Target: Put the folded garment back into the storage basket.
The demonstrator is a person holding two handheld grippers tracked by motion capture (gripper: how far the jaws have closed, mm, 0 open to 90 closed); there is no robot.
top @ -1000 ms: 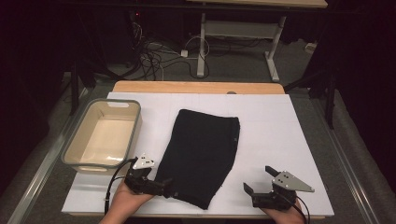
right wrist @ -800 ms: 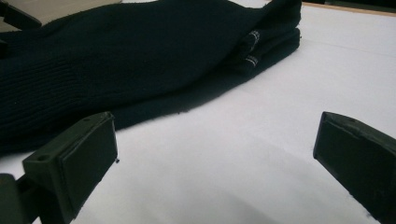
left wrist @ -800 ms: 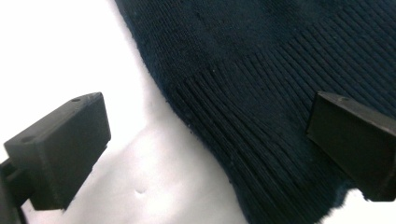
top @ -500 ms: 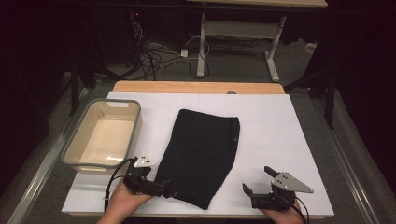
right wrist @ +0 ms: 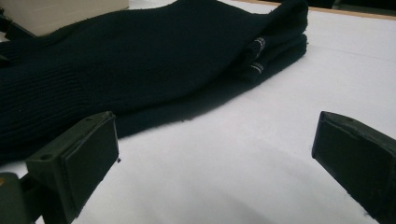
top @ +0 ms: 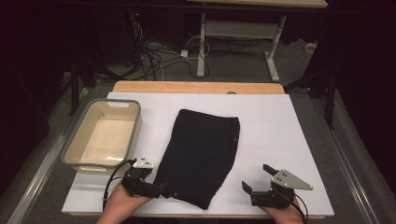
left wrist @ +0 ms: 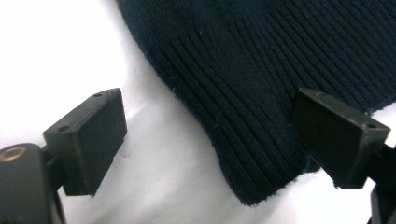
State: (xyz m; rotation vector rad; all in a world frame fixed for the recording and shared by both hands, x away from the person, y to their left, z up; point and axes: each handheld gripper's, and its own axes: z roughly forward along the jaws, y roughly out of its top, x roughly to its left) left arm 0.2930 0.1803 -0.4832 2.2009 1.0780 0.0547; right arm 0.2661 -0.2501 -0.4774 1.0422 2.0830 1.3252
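Observation:
A folded dark navy knit garment (top: 201, 154) lies in the middle of the white table (top: 271, 121). My left gripper (top: 164, 189) sits at the garment's near left corner, open. In the left gripper view the ribbed hem corner (left wrist: 252, 154) lies between the wide-apart jaws of that gripper (left wrist: 210, 140), neither pad touching it. My right gripper (top: 257, 179) rests open on bare table near the front right, a short way from the garment's right edge. In the right gripper view the garment (right wrist: 140, 65) lies ahead and left of this gripper (right wrist: 215, 158).
A beige plastic tub (top: 103, 136) with a grey rim stands empty at the left of the table. A wooden strip (top: 196, 87) runs along the table's far edge. Beyond it are cables and a desk frame on the floor.
The left gripper has edged slightly closer to the garment's near corner. The right gripper and garment stay where they were.

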